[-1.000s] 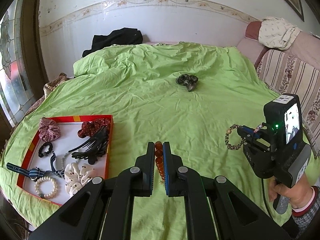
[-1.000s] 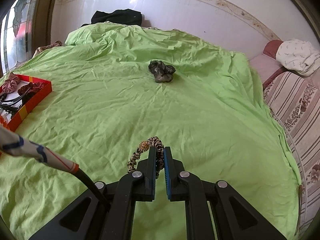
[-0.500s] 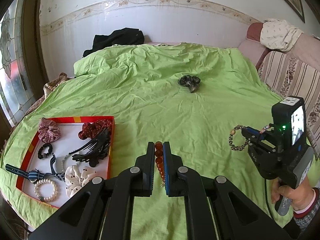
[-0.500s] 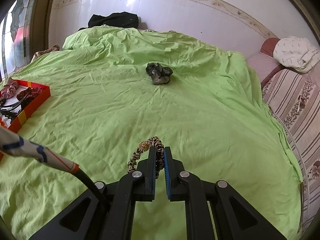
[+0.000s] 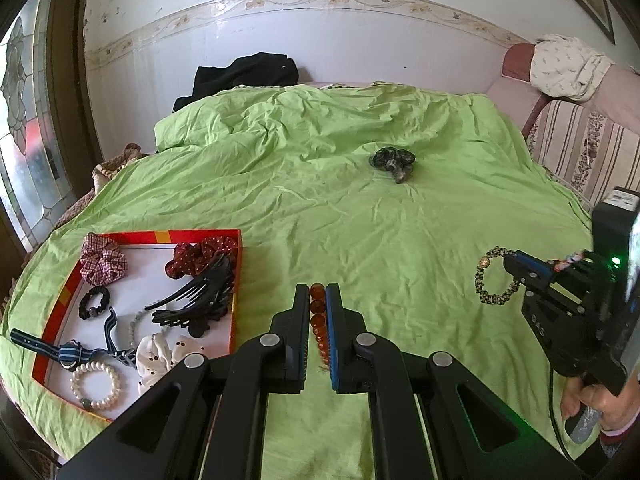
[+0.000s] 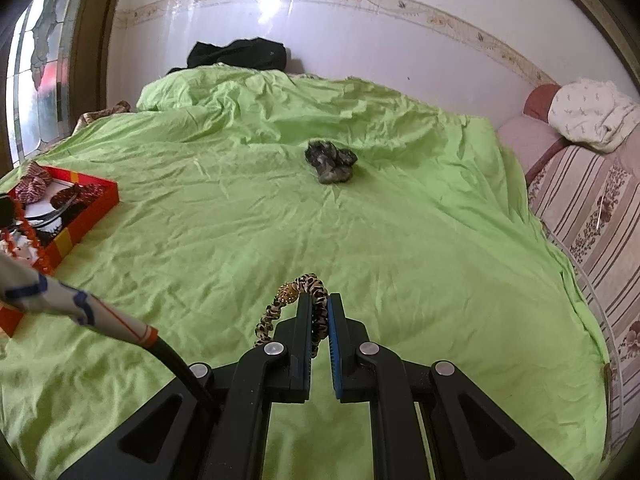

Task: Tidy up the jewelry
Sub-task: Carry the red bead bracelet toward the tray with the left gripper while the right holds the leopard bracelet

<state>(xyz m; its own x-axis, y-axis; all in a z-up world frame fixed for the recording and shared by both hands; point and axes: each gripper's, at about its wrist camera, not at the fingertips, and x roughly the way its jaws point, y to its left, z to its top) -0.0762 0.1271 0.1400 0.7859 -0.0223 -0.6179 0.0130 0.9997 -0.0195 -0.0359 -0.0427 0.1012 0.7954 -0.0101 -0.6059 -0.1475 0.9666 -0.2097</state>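
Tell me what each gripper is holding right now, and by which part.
The left gripper pinches an amber bead bracelet along its strand. The right gripper clamps a leopard-print hair tie by one side of its loop.

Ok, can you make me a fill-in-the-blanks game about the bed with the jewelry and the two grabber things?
1. The left gripper is shut on a string of ____ beads.
2. The leopard-print hair tie is pinched in the ____ gripper.
3. The pearl bracelet lies inside the ____ tray.
4. One dark scrunchie lies alone on the ____ bedsheet.

Missing words: orange; right; red; green
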